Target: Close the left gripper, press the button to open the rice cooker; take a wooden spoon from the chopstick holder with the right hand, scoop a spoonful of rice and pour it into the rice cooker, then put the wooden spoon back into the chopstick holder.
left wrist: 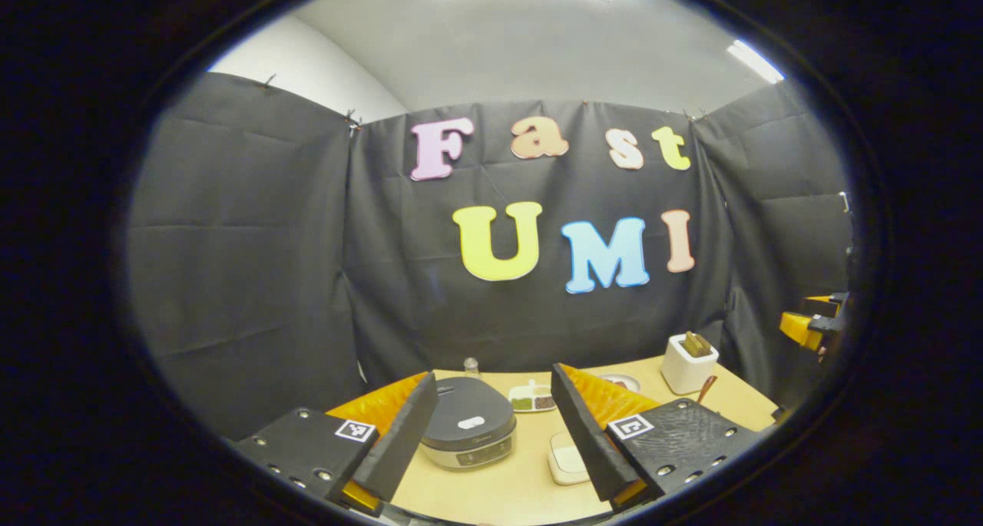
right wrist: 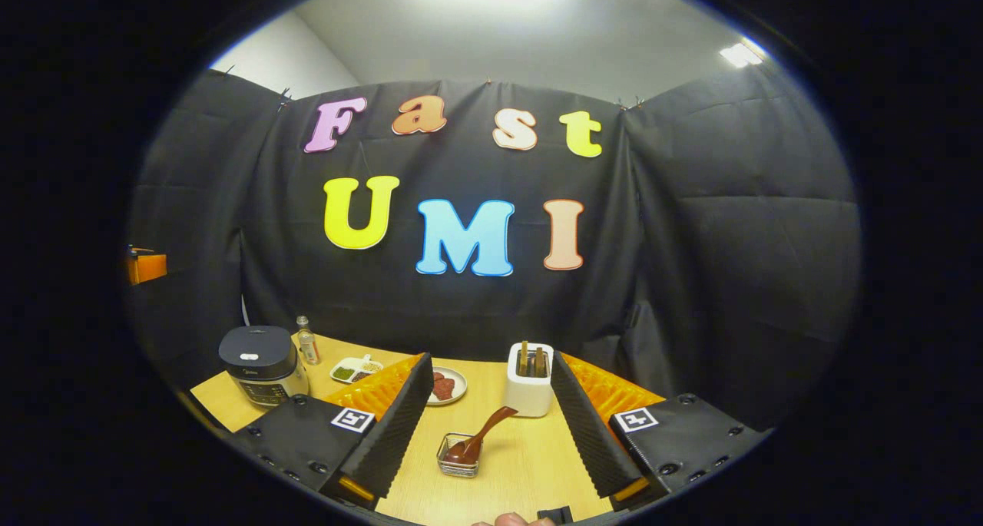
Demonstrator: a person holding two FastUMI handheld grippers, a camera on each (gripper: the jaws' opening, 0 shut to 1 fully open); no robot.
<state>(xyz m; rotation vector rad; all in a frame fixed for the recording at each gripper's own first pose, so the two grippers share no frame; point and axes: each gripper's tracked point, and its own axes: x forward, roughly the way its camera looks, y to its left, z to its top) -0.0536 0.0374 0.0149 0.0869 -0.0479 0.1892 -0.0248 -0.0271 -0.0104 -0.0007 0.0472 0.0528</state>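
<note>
The dark grey rice cooker (left wrist: pixel 468 426) stands with its lid down, just ahead of and between the fingers of my left gripper (left wrist: pixel 491 441), which is open and holds nothing. In the right gripper view the cooker (right wrist: pixel 261 363) sits at the far left. The white chopstick holder (right wrist: pixel 530 380) holds a few wooden sticks. In front of it a brown wooden spoon (right wrist: pixel 480 438) rests with its bowl in a small square container (right wrist: pixel 459 455). My right gripper (right wrist: pixel 491 426) is open, and the spoon lies ahead between its fingers, untouched. The holder (left wrist: pixel 689 363) and the spoon handle (left wrist: pixel 705 389) show at the right.
On the wooden table (right wrist: pixel 522 464) are a small bottle (right wrist: pixel 308 340), a divided dish (right wrist: pixel 355 369) and a plate (right wrist: pixel 447 385) with red pieces. A white square container (left wrist: pixel 567 458) lies by the left gripper's right finger. Black cloth walls the booth.
</note>
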